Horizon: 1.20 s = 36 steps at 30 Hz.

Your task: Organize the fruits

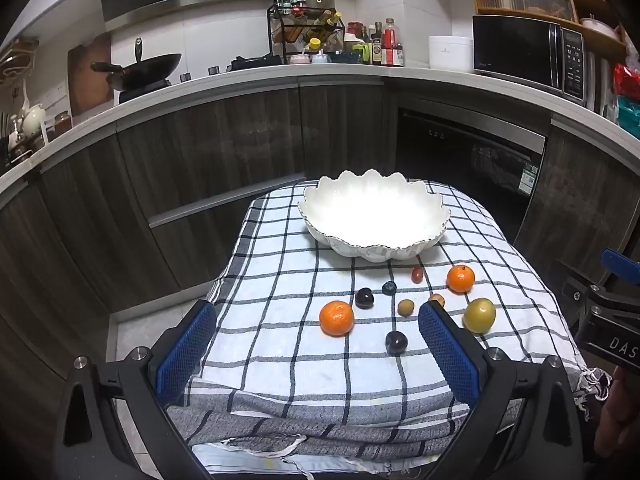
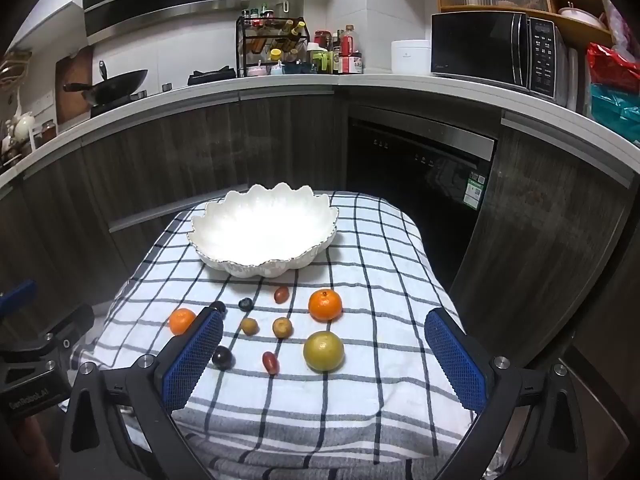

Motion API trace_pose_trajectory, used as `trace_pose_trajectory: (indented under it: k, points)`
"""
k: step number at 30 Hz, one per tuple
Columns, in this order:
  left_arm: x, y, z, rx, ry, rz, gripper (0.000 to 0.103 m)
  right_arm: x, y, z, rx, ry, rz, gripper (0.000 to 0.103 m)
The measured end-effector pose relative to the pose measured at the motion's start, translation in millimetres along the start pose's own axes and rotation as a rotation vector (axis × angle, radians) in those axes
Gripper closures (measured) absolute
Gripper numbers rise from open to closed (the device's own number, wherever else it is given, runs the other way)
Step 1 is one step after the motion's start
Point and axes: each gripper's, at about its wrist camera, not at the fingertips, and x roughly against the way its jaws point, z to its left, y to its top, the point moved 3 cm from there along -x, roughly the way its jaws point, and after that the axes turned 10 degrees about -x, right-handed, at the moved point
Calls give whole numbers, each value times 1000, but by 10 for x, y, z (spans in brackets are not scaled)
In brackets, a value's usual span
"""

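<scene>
**Fruit lying loose on the cloth, bowl standing empty, both grippers waiting wide**

The left gripper (image 1: 316,344) and the right gripper (image 2: 324,350) are both hanging over the near edge of the blue-and-white checked tablecloth (image 2: 360,248), jaws spread as wide as they go and holding nothing. The white scalloped ceramic bowl (image 2: 262,266) is sitting empty at the far end of the cloth, well apart from the grippers.

The fruit is lying scattered between bowl and grippers: two small orange mandarins (image 2: 325,305) (image 2: 182,321), one round yellow-green fruit (image 2: 323,351), two dark plum-like fruits (image 2: 222,357) (image 1: 364,298), a blueberry (image 2: 245,304), two small brownish round fruits (image 2: 249,326) (image 2: 282,327) and two little red oval tomatoes (image 2: 270,362) (image 2: 281,294). None is touching another.

All of it is looking light and round, so likely to be rolling away if nudged. The mandarins should be giving a little under the pads, so taking them across the widest middle with a gentle squeeze seems best. The yellow-green fruit is probably firmer and smooth, perhaps slippery. The tomatoes and blueberry are appearing small, soft and easily crushed, needing the lightest closing, centred between the pads. The bowl is looking brittle, so fruit is better lowered in than dropped
</scene>
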Motion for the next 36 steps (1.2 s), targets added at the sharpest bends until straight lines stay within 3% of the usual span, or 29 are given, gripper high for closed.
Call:
trace_pose_trajectory:
  k: [36]
  points:
    - [94,62,-37,-8,-9,-6,0,40,8,-43,-17,0,-2,1]
